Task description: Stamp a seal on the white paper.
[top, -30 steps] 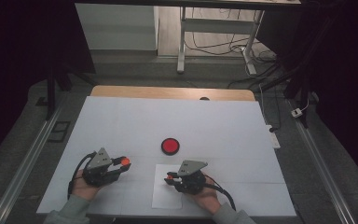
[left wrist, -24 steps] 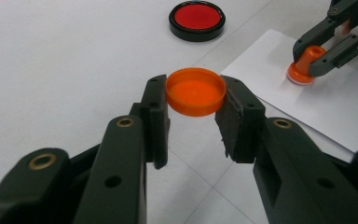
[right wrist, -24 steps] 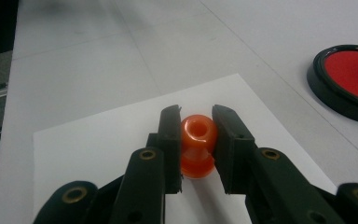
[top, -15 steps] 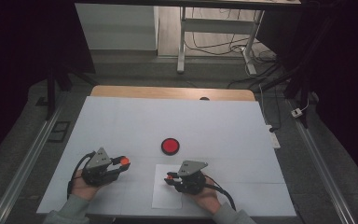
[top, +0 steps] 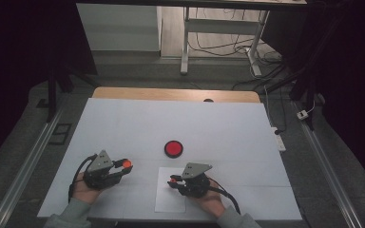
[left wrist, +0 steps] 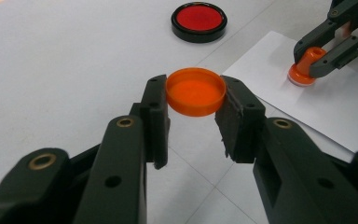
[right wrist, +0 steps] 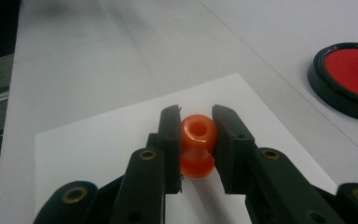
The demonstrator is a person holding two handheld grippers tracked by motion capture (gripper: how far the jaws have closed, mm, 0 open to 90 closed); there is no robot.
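Nothing has shifted since the earlier frames: both hands and all the things lie where they did a second ago. The white table (top: 123, 123) carries a sheet of paper (top: 167, 202) near its front edge, and beyond that sheet, well apart from both tools, sits a black-rimmed red ink pad (top: 173, 148). The left gripper (top: 123, 166) lies to the left of the sheet, just off it, its jaws clamped on the rim of an orange cap (left wrist: 196, 91), which is held clear of the table with its hollow side facing the camera. The right gripper (top: 172, 181) rests over the paper, its jaws closed on the neck of an orange stamp (right wrist: 196, 145), whose base stands on the sheet. From above, cap and stamp are mere orange dots; the left gripper view makes out the cap's open inside and, farther off, the stamp's flared foot pressed on the paper, while the right gripper view shows the hole in the stamp's top.
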